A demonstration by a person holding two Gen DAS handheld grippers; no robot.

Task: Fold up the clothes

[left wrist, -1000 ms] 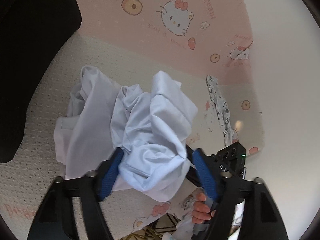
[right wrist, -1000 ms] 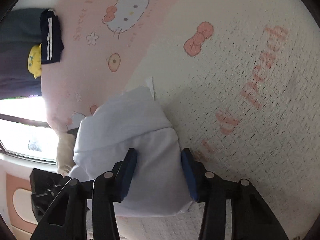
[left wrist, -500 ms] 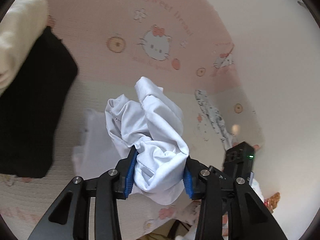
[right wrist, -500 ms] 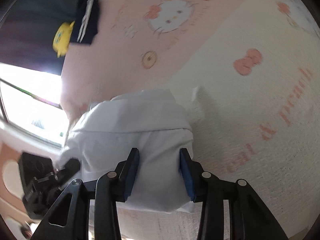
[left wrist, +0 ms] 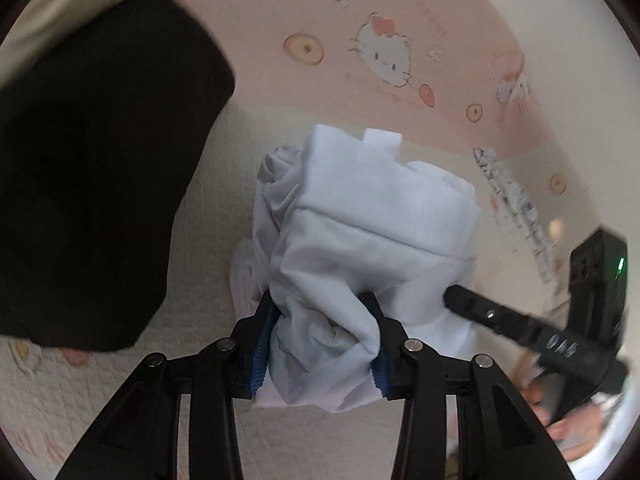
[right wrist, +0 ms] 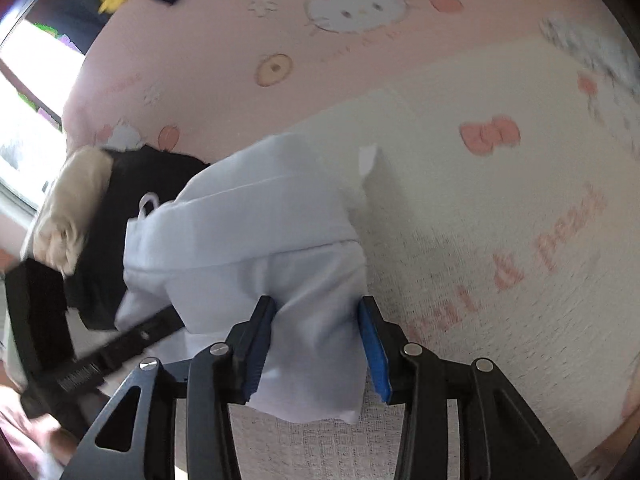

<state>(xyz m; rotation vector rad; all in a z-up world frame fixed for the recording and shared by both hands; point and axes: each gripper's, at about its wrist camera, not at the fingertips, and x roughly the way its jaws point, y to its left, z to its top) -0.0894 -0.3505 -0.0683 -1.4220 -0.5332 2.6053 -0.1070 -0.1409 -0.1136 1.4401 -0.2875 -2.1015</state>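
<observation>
Just right of the black garment (left wrist: 92, 168), I've got the white garment (left wrist: 360, 240) bunched on the bedspread (left wrist: 208, 312). Left gripper (left wrist: 320, 344) easing open w/ cloth between, right gripper (right wrist: 316, 344) clamping its edge. Mid-fold; next I'd flatten it.

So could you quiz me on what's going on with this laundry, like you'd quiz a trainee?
1. True or false: the white garment lies spread flat on the bedspread.
2. In the left wrist view, what lies left of it? A) a black garment B) a red towel C) a green pillow
3. How many grippers grip it?
Key: 1 false, it is bunched up. 2 A. 3 two: the left gripper, its jaws opening slightly with cloth between them, and the right gripper.
</observation>
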